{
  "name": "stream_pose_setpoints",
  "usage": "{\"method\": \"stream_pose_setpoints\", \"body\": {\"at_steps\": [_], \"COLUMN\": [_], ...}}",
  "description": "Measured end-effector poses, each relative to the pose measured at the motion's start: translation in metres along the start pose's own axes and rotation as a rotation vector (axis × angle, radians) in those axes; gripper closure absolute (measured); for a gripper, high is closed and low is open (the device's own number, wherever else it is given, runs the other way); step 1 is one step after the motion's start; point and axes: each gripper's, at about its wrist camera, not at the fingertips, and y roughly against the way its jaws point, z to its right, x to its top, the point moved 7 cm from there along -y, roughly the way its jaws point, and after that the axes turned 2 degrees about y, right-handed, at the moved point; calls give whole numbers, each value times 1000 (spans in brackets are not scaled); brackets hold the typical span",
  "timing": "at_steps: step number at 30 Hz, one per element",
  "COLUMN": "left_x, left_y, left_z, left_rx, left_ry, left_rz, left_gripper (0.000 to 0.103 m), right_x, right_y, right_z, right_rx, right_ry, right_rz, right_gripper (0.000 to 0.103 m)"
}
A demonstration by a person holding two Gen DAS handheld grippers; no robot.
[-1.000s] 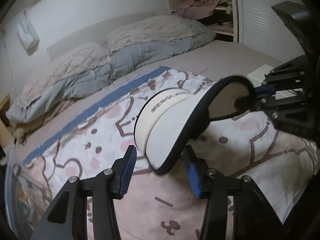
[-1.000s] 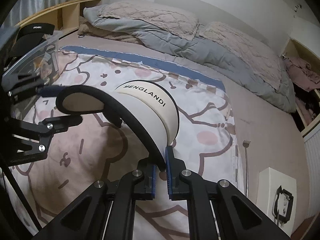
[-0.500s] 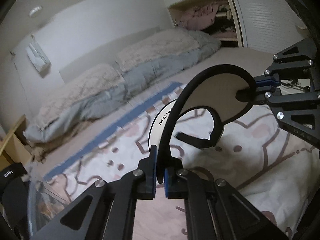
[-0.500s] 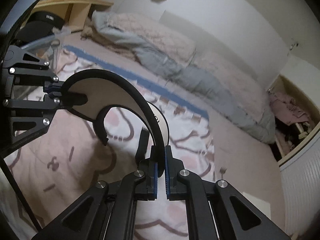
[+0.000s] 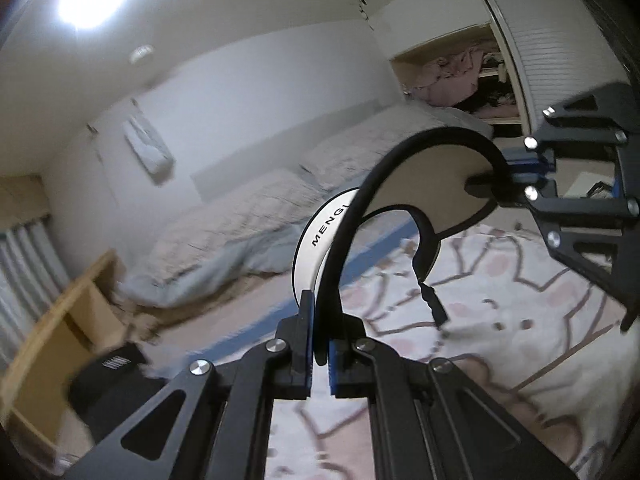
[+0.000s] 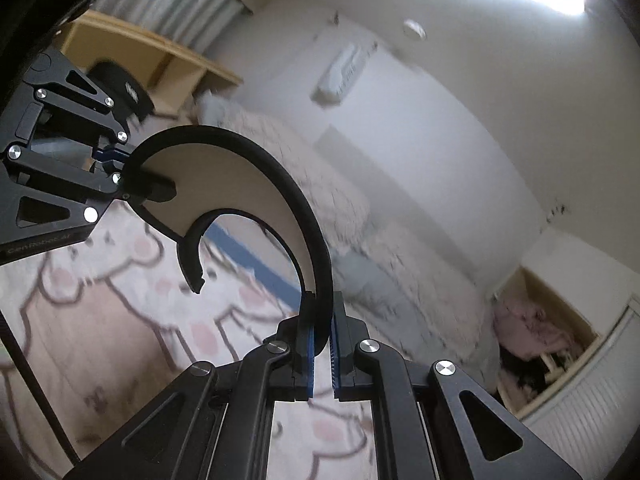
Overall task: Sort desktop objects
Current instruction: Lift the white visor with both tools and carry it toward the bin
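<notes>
- Clearly, we saw the left gripper (image 5: 319, 350) at lower centre of its own view, fingers closed on the black rim of the sun visor (image 5: 424, 184).
- We saw the right gripper (image 6: 321, 354) at lower centre of its view, fingers likewise clamped on the visor's rim at its other end.
- We found the visor held in the air between both grippers, above the patterned blanket (image 5: 520, 292) on the bed (image 5: 248, 216).
- We noted a loose strap end (image 5: 434, 304) hanging from the band.
- We saw a wooden shelf (image 6: 160, 56) at upper left of the right view.
</notes>
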Motion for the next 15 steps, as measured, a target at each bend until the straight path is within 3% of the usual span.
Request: {"method": "stream_pose_setpoints", "body": {"at_steps": [8,15], "left_x": [27,36], "left_y": [44,72], "left_z": [-89,-170], "left_rx": [183,324], "left_ry": [-90,-104], "left_rz": [57,93], "left_gripper": [97,97], "right_x": [98,188], "right_y": [20,31], "right_z": [-13,-24], "right_rx": [-15,-19], "right_ry": [34,63], "right_rz": [194,343], "right_gripper": [97,96]}}
